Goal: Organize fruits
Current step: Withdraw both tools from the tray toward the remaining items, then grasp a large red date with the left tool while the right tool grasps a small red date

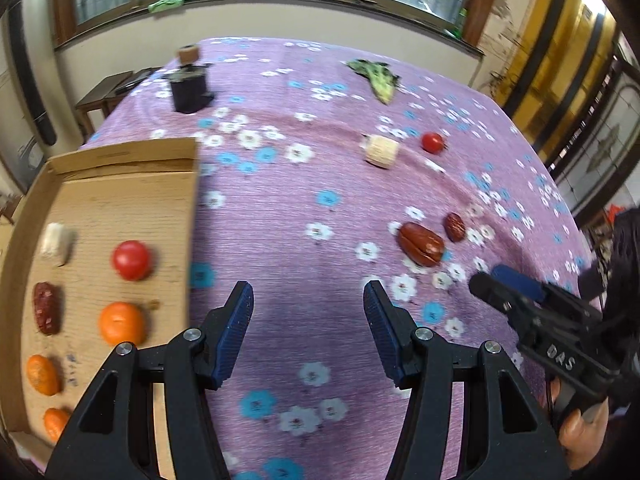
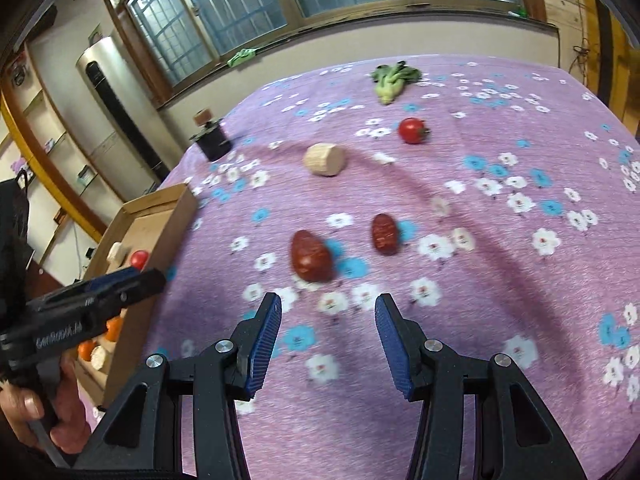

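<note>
A cardboard tray at the left holds a red tomato, oranges, a red date and a white corn piece. On the purple cloth lie a large red date, a smaller date, a corn piece and a tomato. My left gripper is open and empty beside the tray. My right gripper is open and empty, just short of the large date.
A green leafy vegetable lies at the far side of the table. A black device with a wooden knob stands at the far left. The flowered purple cloth covers the table. The tray also shows in the right wrist view.
</note>
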{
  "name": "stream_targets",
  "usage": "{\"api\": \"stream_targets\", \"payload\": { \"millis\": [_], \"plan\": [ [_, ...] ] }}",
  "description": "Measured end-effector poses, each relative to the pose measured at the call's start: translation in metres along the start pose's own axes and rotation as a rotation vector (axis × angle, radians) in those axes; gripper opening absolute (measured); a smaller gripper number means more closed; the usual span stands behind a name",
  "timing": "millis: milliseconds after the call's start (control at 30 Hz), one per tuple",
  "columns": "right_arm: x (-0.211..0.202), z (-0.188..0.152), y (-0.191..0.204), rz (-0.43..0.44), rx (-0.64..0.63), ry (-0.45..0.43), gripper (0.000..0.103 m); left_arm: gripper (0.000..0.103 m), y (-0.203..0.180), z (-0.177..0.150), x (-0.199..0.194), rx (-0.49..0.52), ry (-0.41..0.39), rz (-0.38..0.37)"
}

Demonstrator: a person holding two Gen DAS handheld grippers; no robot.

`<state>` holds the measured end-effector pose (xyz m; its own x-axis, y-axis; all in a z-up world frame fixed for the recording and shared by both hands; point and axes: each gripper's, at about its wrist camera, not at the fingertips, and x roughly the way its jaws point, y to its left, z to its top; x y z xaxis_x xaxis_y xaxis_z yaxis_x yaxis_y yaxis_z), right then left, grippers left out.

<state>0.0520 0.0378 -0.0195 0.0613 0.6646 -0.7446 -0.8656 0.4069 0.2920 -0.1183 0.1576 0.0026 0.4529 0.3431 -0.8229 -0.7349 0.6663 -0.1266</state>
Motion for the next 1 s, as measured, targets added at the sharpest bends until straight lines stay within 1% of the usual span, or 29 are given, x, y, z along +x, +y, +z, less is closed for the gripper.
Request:
{"api": "stream_targets", "payload": {
  "millis": [100,267,400,433,467,500,533,600,667,700,800,833,867,900,1000],
  "plan": [
    [0.006,0.007,-0.007,-0.007,-0.008,0.002,0.05,0.056,-0.016,0.0,0.008,0.036,0.019,-0.013],
    [0.021,0.027,-0.016,-0.027,-0.013,0.0,0.046,0.056,-0.035,0.002,0.021,0.078,0.038,-0.045],
    [0.045,0.04,-0.02,-0.047,-0.03,0.033,0.046,0.056,-0.047,0.007,0.033,0.087,0.05,-0.077],
    [0.053,0.042,-0.022,-0.049,-0.03,0.05,0.045,0.056,-0.05,0.008,0.036,0.087,0.052,-0.09],
    [0.055,0.043,-0.024,-0.05,-0.035,0.041,0.04,0.056,-0.054,0.011,0.039,0.089,0.053,-0.104],
    [0.054,0.043,-0.024,-0.054,-0.038,0.039,0.036,0.056,-0.058,0.012,0.043,0.094,0.057,-0.113],
    [0.052,0.044,-0.027,-0.047,-0.024,0.044,0.023,0.056,-0.062,0.014,0.046,0.1,0.063,-0.118],
    [0.037,0.042,-0.033,-0.041,0.004,-0.003,0.022,0.056,-0.072,0.019,0.054,0.114,0.065,-0.136],
    [0.024,0.041,-0.038,-0.049,0.022,-0.034,0.022,0.056,-0.081,0.022,0.064,0.127,0.075,-0.131],
    [0.015,0.039,-0.043,-0.04,0.044,-0.051,0.022,0.056,-0.084,0.024,0.068,0.131,0.078,-0.128],
    [0.0,0.032,-0.049,-0.033,0.071,-0.066,0.022,0.056,-0.095,0.025,0.082,0.156,0.074,-0.113],
    [-0.003,0.03,-0.05,-0.028,0.078,-0.065,0.022,0.049,-0.098,0.024,0.082,0.177,0.047,-0.098],
    [-0.006,0.028,-0.051,-0.024,0.085,-0.064,0.022,0.038,-0.1,0.024,0.083,0.191,0.035,-0.08],
    [-0.008,0.025,-0.051,-0.021,0.09,-0.064,0.022,0.035,-0.101,0.024,0.083,0.202,0.029,-0.067],
    [-0.015,0.018,-0.05,-0.007,0.103,-0.068,0.022,0.035,-0.096,0.022,0.08,0.192,0.031,-0.079]
  ]
}}
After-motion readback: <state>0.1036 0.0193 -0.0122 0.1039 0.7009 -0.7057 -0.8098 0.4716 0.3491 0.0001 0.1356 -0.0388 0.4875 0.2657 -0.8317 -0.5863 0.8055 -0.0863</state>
